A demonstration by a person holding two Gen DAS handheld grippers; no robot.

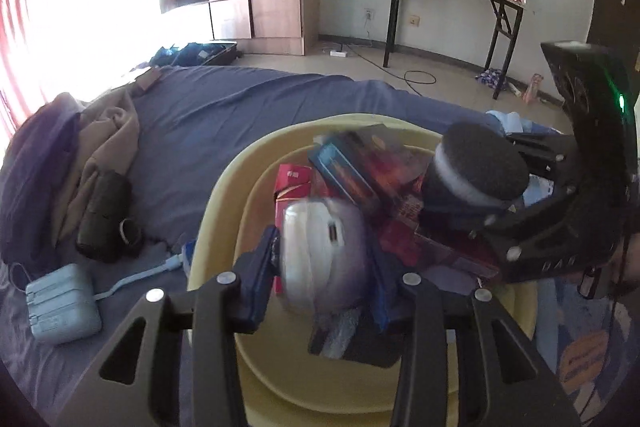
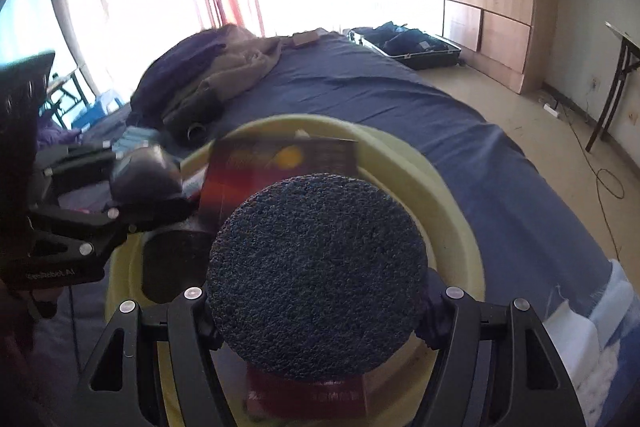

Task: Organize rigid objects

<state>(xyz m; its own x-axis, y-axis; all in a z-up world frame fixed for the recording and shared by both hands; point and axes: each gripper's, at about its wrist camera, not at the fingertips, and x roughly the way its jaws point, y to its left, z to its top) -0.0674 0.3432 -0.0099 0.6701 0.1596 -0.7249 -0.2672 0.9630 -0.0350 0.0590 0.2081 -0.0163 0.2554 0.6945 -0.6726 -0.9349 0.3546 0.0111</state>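
Over the yellow basin [image 1: 224, 211] on the bed, the left gripper [image 1: 324, 247] pinches a smooth, probably slippery mouse [image 1: 320, 255] by its sides, while the right gripper [image 2: 316, 311] clamps a light, rigid-looking round speaker [image 2: 316, 275].

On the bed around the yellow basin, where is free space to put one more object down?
The blue sheet beyond the yellow basin, between the brown clothes and the bed's far edge, is bare. A smaller bare strip lies between the basin and the dark pouch. Inside the basin is crowded with boxes. The near-left corner holds a grey charger.
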